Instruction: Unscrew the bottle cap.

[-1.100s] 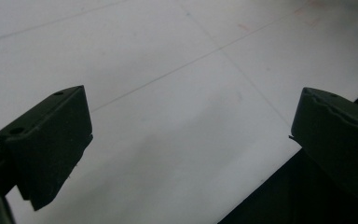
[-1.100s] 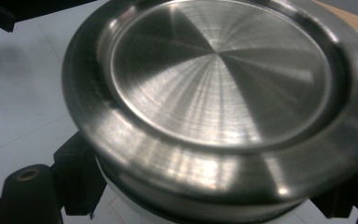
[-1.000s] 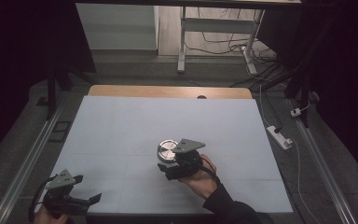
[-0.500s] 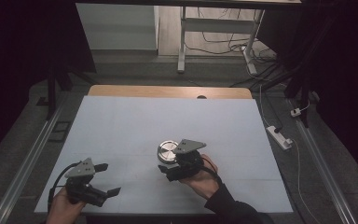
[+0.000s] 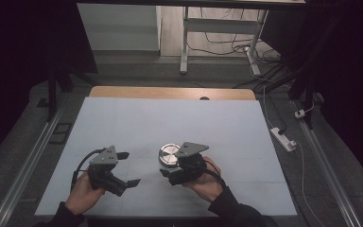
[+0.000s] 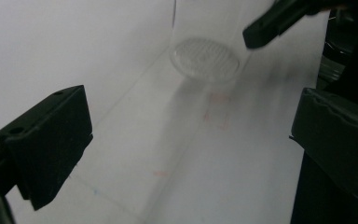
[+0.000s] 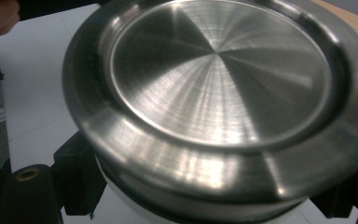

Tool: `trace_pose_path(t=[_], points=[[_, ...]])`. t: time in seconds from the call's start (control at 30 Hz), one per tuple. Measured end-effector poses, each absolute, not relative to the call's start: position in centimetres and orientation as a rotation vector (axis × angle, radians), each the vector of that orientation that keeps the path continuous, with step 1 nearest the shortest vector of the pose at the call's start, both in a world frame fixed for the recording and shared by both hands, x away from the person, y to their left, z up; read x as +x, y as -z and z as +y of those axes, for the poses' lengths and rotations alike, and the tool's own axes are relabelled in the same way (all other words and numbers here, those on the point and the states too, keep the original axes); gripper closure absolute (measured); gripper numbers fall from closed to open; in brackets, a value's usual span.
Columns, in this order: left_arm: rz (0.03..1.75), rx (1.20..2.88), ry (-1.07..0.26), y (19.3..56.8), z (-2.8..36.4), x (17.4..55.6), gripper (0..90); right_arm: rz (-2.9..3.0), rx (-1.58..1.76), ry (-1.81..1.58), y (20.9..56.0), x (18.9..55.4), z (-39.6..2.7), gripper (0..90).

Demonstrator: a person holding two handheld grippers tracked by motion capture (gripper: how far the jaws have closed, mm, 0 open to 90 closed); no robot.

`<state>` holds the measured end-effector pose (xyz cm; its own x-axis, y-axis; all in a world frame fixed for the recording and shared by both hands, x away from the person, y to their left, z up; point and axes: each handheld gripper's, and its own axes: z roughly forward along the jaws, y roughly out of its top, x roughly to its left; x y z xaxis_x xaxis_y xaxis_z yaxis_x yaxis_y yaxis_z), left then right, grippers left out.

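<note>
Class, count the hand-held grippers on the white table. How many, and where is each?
2. The left gripper hovers near the table's front left, jaws open and empty. The right gripper, just right of it near the front centre, is shut on a round metal lid.

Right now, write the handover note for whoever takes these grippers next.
Right hand-held gripper: shut on the metal-lidded jar, held near the middle of the white table; the jar's clear body shows in the left gripper view.
Left hand-held gripper: open, nothing between its jaws, pointed toward the jar but apart from it.
Done: jar gripped.
Left: bring the left gripper to the lid, probably to take it off.
</note>
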<state>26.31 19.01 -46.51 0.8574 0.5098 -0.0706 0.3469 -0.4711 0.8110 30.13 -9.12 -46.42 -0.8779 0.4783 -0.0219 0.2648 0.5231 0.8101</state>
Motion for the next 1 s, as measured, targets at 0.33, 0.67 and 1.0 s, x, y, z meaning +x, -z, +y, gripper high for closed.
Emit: trace_pose_path(t=[0.33, 0.67, 1.0], points=[[0.521, 2.081, -0.158, 45.1, 17.3, 29.0, 0.0, 2.550, 0.593, -1.295, 46.4, 30.0, -9.1, 15.1], [0.311, 2.080, -0.068, 43.9, 15.5, 30.8, 0.0, 2.590, 0.526, -1.307, 46.6, 29.8, -8.7, 15.1], [0.160, 2.084, 0.005, 43.7, 13.5, 32.2, 3.9, 2.626, 0.450, -1.308, 46.5, 29.4, -8.4, 15.1]])
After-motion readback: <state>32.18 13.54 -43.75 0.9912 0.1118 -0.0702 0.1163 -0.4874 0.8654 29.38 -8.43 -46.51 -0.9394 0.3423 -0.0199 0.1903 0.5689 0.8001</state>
